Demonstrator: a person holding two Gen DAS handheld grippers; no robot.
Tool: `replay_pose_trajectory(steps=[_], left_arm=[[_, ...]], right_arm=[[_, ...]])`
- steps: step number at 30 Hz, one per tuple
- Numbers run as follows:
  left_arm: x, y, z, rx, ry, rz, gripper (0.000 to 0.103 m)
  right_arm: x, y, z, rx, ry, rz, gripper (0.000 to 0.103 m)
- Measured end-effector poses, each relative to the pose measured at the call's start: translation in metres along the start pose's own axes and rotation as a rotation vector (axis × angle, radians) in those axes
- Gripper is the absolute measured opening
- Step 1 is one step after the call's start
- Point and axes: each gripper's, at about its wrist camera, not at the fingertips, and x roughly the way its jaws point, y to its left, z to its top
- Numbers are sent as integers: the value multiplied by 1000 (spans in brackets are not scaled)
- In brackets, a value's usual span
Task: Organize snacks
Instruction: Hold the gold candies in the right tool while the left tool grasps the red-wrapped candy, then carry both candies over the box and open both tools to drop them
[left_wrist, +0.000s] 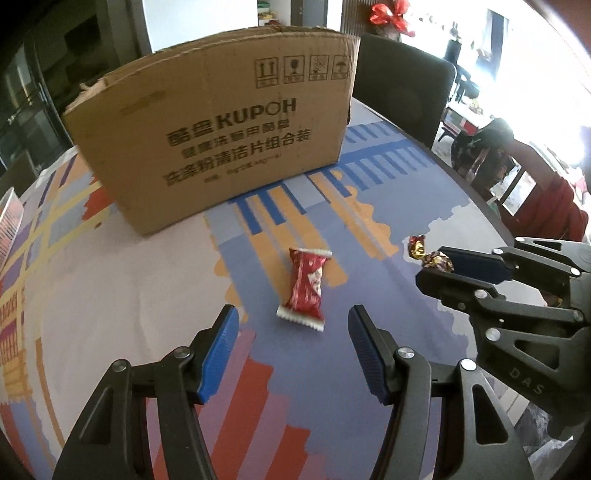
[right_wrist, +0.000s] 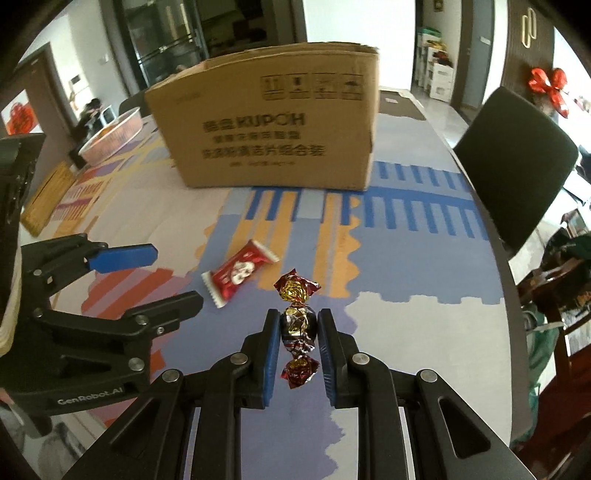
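A red snack packet (left_wrist: 306, 287) lies flat on the patterned tablecloth, just ahead of my left gripper (left_wrist: 291, 325), which is open and empty. It also shows in the right wrist view (right_wrist: 239, 272). My right gripper (right_wrist: 297, 325) is shut on a foil-wrapped candy (right_wrist: 297, 321) with red and gold twisted ends. In the left wrist view the right gripper (left_wrist: 439, 267) holds that candy (left_wrist: 432, 254) to the right of the packet. An open cardboard box (left_wrist: 221, 140) stands upright behind the packet and also shows in the right wrist view (right_wrist: 273, 133).
The table (left_wrist: 110, 288) carries a colourful cloth. A dark chair (right_wrist: 517, 162) stands at its right edge. A shallow round tray (right_wrist: 110, 136) and a wooden board (right_wrist: 46, 199) lie at the far left. A clear container edge (left_wrist: 9, 221) shows at the left.
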Motion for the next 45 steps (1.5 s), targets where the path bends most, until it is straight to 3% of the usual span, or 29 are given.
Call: replay_pose_trajectory(steps=[20, 30, 45], left_arm=[[50, -9, 21, 8, 88, -4, 23], [44, -11, 17, -13, 71, -16, 21], [-15, -1, 18, -107, -61, 9, 21]], right_arm=[[17, -26, 8, 80, -3, -7, 22], [16, -26, 10, 78, -7, -7, 22], [-15, -16, 21, 52, -80, -1, 22]])
